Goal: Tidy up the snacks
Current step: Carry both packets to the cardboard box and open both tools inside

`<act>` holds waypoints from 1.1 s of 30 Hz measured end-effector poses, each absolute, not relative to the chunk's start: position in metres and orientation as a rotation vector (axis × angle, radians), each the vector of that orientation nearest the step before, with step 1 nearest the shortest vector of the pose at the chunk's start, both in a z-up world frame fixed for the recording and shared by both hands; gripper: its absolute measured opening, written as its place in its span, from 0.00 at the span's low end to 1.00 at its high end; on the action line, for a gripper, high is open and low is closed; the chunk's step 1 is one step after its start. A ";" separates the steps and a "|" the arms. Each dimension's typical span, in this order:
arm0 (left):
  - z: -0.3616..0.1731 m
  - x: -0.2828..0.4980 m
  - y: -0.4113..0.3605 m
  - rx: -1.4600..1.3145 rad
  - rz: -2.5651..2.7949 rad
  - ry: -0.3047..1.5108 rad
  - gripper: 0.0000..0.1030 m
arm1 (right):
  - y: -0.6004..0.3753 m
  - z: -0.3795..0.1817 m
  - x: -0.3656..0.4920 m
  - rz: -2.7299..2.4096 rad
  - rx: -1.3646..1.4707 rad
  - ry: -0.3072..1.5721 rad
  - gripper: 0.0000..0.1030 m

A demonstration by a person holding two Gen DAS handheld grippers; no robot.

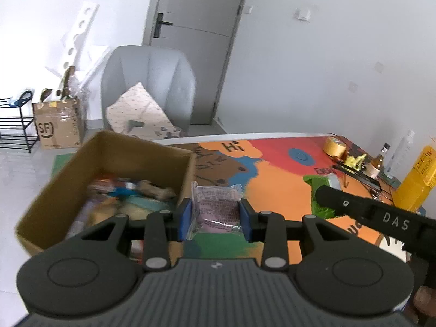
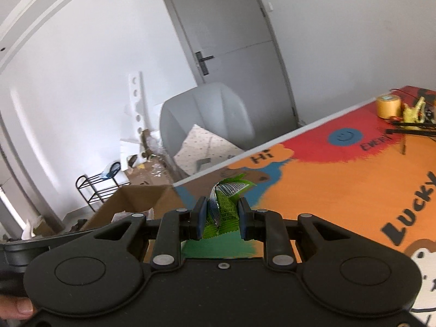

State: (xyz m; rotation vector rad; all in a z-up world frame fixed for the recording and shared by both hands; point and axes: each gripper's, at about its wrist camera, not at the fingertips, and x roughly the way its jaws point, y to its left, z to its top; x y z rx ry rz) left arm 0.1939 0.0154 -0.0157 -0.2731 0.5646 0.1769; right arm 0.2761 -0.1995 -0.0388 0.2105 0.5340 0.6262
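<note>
Surface [image 1: 286, 188] painted loud: orange, red, blue, a "Hi" and "Lucky" lettered across it. We hold the left claw [image 1: 215, 218] pinched on a clear pink snack packet [image 1: 215, 204], raised beside the open cardboard box [image 1: 141, 152] of snacks at the surface's left end. Our right claw [image 2: 221, 216] grips a crumpled green wrapper [image 2: 224, 204] above the surface. Beyond: grey armchair [image 1: 148, 81], grey door [image 1: 196, 27], black rack [image 1: 16, 128], yellow tape roll [image 1: 334, 145].
</note>
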 end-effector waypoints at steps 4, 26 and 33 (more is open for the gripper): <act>-0.014 0.182 0.036 -0.290 0.207 0.561 0.35 | -0.180 -0.034 0.269 0.659 0.198 0.528 0.22; -0.013 0.141 0.113 -0.355 0.324 0.557 0.59 | -0.093 -0.025 0.241 0.811 0.129 0.545 0.22; -0.009 0.127 0.136 -0.366 0.357 0.545 0.71 | -0.061 -0.024 0.231 0.861 0.104 0.556 0.22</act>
